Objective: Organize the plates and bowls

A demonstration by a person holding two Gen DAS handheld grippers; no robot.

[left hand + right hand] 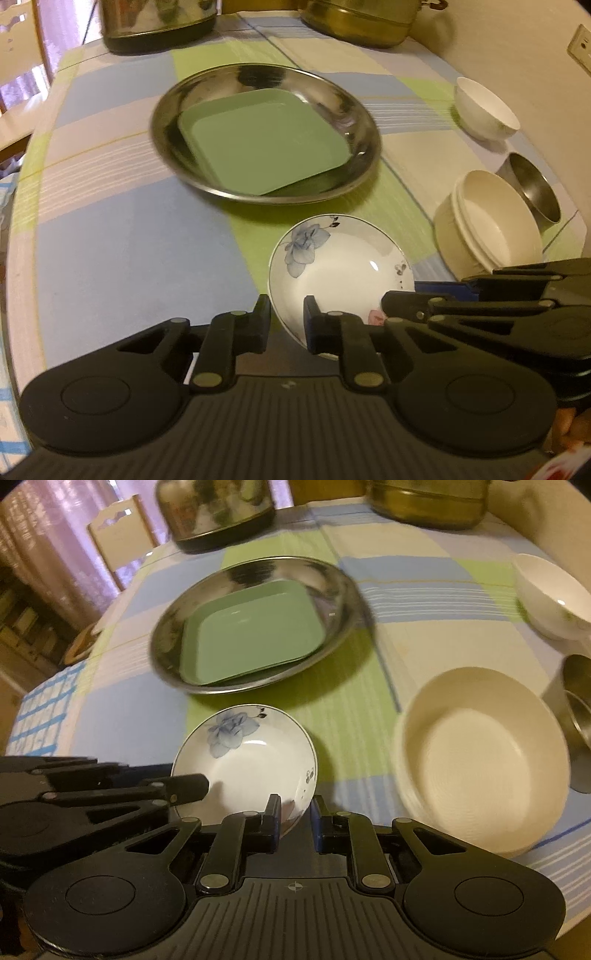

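A small white dish with a blue flower (340, 266) (251, 768) lies on the checked tablecloth close in front of both cameras. My left gripper (286, 321) has the dish's near left rim between its pads and is shut on it. My right gripper (295, 814) is shut on the near right rim. Each view also shows the other gripper's black fingers (406, 301) (188, 786) at the dish's side. Behind the dish, a green square plate (266, 147) (251, 631) lies inside a round steel plate (332, 96) (343, 590).
To the right stand stacked cream bowls (491, 229) (480, 753), a steel cup (535, 188) (576, 709) and a white bowl (484, 107) (554, 594). Two large pots (159, 26) (362, 22) stand at the table's far edge. A chair (118, 535) is at the far left.
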